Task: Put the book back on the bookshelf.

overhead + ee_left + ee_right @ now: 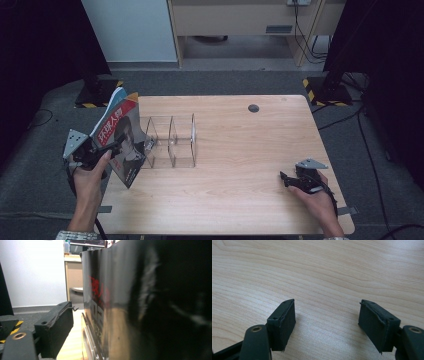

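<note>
Left gripper [116, 146], jaws spread around the red-and-black glossy magazine [121, 137], steadies it upright beside the clear acrylic divider rack [172, 141], centre-left; right gripper [286, 179] rests spread, idle, lower right.

Wood table [240, 190], grey carpet [225, 82], white wall panel [132, 30].

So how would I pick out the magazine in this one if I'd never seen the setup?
Start at the wooden table and go to its left edge, where a clear plastic rack with upright dividers stands. The magazine leans tilted against the rack's left end, at the left tongs. It is the printed thing there: a red cover with white lettering and a dark portrait.
</note>
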A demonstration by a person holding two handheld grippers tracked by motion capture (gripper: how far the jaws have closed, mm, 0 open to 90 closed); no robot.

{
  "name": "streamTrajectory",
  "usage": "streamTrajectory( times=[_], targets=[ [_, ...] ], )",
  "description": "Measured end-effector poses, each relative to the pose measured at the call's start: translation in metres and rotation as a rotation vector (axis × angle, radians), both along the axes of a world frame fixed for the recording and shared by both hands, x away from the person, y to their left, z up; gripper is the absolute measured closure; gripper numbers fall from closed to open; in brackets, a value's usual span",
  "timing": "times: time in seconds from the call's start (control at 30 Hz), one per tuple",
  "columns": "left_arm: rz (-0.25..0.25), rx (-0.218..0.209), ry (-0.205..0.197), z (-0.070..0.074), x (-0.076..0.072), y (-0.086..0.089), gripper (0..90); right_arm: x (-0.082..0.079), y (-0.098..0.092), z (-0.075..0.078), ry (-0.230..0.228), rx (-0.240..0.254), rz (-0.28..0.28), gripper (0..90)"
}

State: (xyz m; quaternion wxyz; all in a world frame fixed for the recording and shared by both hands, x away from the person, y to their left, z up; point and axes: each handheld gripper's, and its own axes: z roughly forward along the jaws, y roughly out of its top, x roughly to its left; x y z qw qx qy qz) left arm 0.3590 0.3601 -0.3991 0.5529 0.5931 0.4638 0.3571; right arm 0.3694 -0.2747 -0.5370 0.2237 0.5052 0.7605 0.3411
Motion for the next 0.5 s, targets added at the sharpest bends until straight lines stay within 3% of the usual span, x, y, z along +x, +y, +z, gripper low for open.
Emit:
streamTrajectory(
  times=[0.5],
  targets=[
    [0.011,0.04,0.018,-0.0036,-0.0068,-0.0036,4.5,0.0007,0.0003,-0.0004,0.002,-0.001,-0.012,26.0]
  ],
)
